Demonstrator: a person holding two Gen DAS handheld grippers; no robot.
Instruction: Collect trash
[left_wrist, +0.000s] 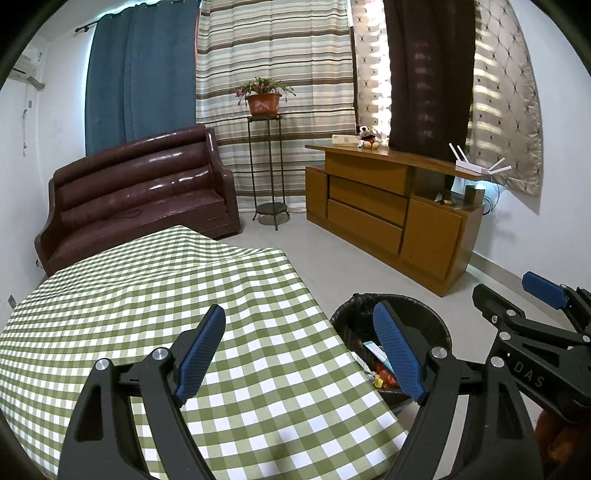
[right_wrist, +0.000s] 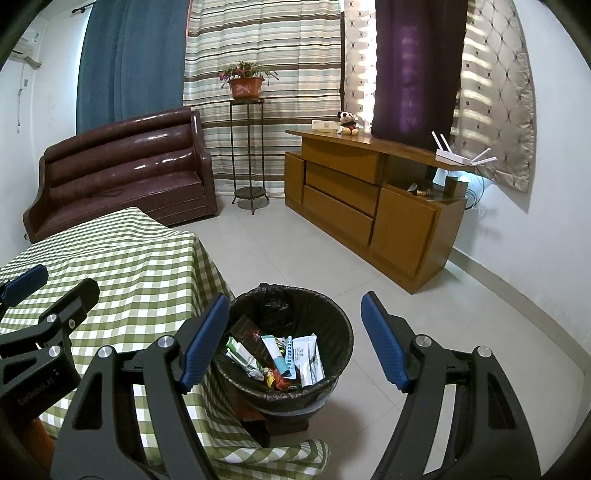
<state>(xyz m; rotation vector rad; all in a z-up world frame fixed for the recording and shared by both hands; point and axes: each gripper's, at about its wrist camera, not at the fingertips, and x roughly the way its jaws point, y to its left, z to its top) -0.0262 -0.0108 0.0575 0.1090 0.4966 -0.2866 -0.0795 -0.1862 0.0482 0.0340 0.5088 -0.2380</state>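
The trash bin (right_wrist: 284, 343), a round bin lined with a black bag, stands on the pale tiled floor (right_wrist: 424, 332) just beside the corner of the bench (right_wrist: 140, 266), which is draped in a green-and-white checked cloth. The cloth's corner hangs down next to the bin's left side. Inside the bin lies the collected trash (right_wrist: 280, 358): white tubes and cartons, a dark flat box leaning against the bin's left wall, a pale blue piece and some orange and yellow wrappers at the bottom.

The right tongs (right_wrist: 291, 341) hang above the bin with their blue-padded arms spread wide, one pad over the bin's left rim and the other out past its right rim. Nothing is between them.

The left tongs (left_wrist: 301, 354) hover over the bench edge to the left of the bin, also spread wide and empty. Their left pad is above the checked cloth and their right pad is above the bin's opening, as seen from the left wrist view. Each pair of tongs shows at the edge of the other's view.

Beyond the bin, across the open floor, stands a wooden cabinet (right_wrist: 351, 206) against the wall. Farther behind the bin, a potted plant (right_wrist: 245, 83) sits on a tall metal stand before striped curtains. A dark brown sofa (right_wrist: 122, 170) stands behind the bench, left of the stand.
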